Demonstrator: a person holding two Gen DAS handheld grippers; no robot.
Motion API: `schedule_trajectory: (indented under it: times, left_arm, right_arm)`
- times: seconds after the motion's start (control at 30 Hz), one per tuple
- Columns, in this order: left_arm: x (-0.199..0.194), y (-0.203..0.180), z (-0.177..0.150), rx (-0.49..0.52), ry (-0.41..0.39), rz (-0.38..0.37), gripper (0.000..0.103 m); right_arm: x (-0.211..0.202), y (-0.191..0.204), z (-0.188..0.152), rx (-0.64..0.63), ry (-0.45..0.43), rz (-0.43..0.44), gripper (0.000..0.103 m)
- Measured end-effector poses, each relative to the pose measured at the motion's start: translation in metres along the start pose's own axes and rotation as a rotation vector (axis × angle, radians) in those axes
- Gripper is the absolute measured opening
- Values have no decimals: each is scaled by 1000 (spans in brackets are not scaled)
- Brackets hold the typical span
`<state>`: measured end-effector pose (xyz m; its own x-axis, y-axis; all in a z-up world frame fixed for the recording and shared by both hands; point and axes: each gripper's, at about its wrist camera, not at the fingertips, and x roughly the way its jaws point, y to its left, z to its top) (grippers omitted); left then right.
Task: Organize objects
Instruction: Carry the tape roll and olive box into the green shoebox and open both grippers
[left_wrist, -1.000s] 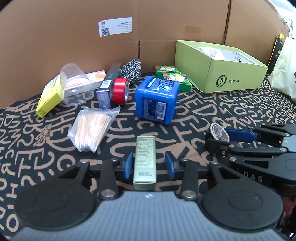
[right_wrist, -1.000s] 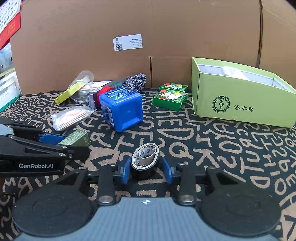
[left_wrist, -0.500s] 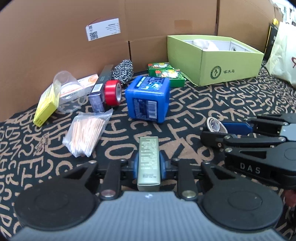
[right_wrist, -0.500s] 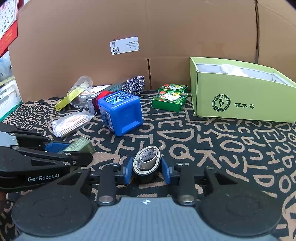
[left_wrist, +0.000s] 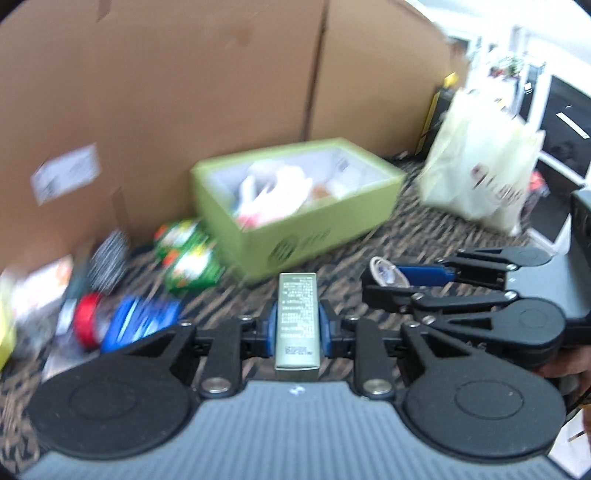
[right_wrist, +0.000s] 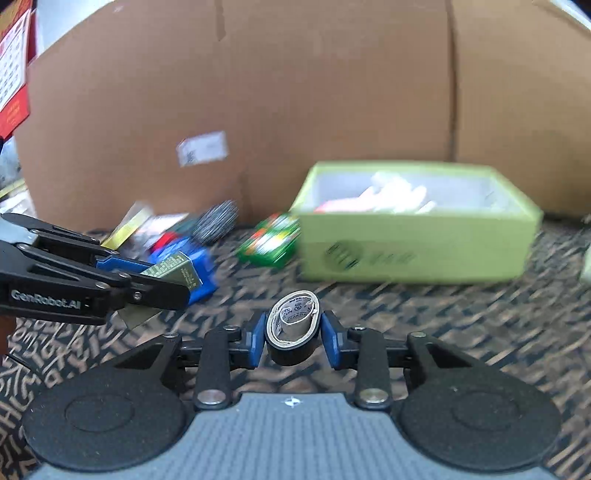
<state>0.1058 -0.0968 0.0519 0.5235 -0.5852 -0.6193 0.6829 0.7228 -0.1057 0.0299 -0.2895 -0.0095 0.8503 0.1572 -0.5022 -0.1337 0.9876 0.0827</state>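
Note:
My left gripper (left_wrist: 297, 325) is shut on a slim olive-green box (left_wrist: 297, 317) and holds it above the patterned cloth; the box also shows in the right wrist view (right_wrist: 173, 271). My right gripper (right_wrist: 293, 338) is shut on a black tape roll (right_wrist: 293, 332) with a white paper core, also lifted; the roll also shows in the left wrist view (left_wrist: 386, 275). The open lime-green box (left_wrist: 299, 206) with white items inside lies ahead of both grippers, and also shows in the right wrist view (right_wrist: 413, 236).
Blurred on the left: a blue cube box (left_wrist: 142, 321), red tape roll (left_wrist: 85, 325), green card packs (left_wrist: 188, 258), steel scourer (left_wrist: 109, 260). A white bag (left_wrist: 480, 177) stands at right. Cardboard walls (right_wrist: 295, 92) close the back.
Both grippers have risen from the cloth with their objects and swung toward the green box. The left gripper closed on the olive box over the last second. The views are now motion-blurred.

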Motion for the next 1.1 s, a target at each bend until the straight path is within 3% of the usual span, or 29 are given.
schedule_trajectory:
  times: [0.2, 0.37, 0.53, 0.83, 0.93, 1.0, 1.03, 1.1]
  left_arm:
    - [48, -30, 79, -28, -19, -63, 22]
    - [117, -33, 127, -81, 22, -31, 22]
    - [183, -31, 150, -108, 41, -1, 22]
    - [261, -16, 155, -153, 82, 17, 22]
    - [272, -11, 156, -167, 70, 25, 31]
    - [275, -7, 155, -179, 55, 33, 67]
    - [273, -6, 154, -184, 38, 41, 74]
    - [265, -3, 152, -182, -1, 53, 87]
  right_arm:
    - [-9, -44, 53, -81, -77, -138, 36]
    - [16, -90, 87, -82, -99, -228, 36]
    - [62, -125, 100, -135, -72, -291, 36]
    - [138, -171, 99, -177, 32, -293, 36]
    - [156, -176, 101, -189, 51, -284, 36]
    - [168, -175, 102, -208, 68, -288, 36]
    - [173, -174, 102, -224, 81, -286, 36]
    - [179, -171, 101, -261, 109, -293, 56]
